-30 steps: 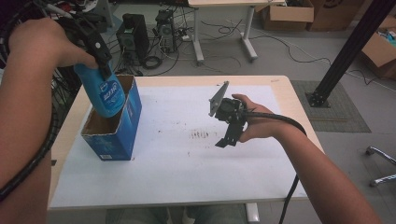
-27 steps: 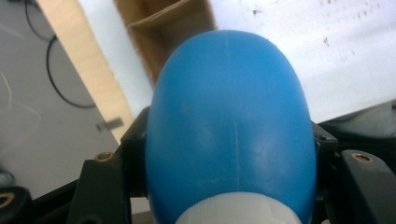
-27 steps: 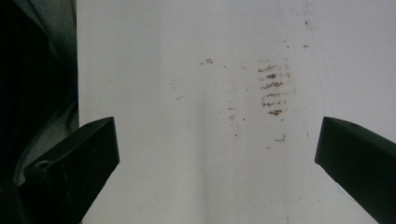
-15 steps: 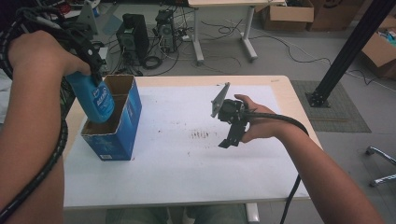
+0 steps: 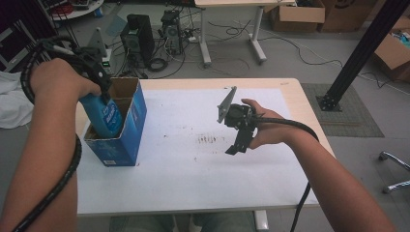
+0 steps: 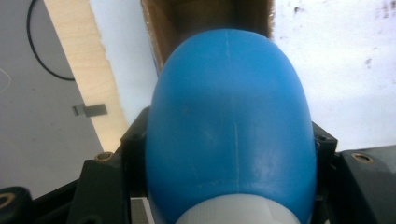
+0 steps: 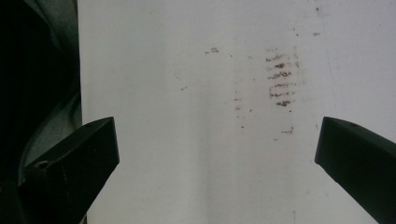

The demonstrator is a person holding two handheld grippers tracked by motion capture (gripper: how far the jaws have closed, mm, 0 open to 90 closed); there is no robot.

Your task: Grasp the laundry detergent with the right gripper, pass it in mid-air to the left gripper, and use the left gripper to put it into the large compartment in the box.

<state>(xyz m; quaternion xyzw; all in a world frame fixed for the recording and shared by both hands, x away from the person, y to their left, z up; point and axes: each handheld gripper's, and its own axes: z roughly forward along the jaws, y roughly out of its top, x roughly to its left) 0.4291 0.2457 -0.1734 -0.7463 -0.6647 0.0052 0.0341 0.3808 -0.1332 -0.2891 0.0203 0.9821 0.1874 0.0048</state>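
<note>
My left gripper (image 5: 100,91) is shut on a blue plastic bottle (image 5: 106,117) with a white label. The bottle hangs bottom down and is partly inside an open blue cardboard box (image 5: 124,142) at the left of the table. In the left gripper view the bottle's rounded blue body (image 6: 231,126) sits between the black jaws, with the box's brown inside (image 6: 201,18) beyond it. My right gripper (image 5: 240,144) hovers over the middle of the white table top (image 5: 193,179). Its jaws stand wide open with nothing between them, just bare table (image 7: 196,116).
Brown smudge marks (image 5: 210,140) stain the table just left of the right gripper. Beyond the far edge, computer towers (image 5: 138,34) and cables lie on the floor beside a desk leg (image 5: 205,43). A black post (image 5: 358,53) rises at the right.
My left hand has come down and carried the blue bottle deeper into the box. The right hand and its gripper have stayed put.
</note>
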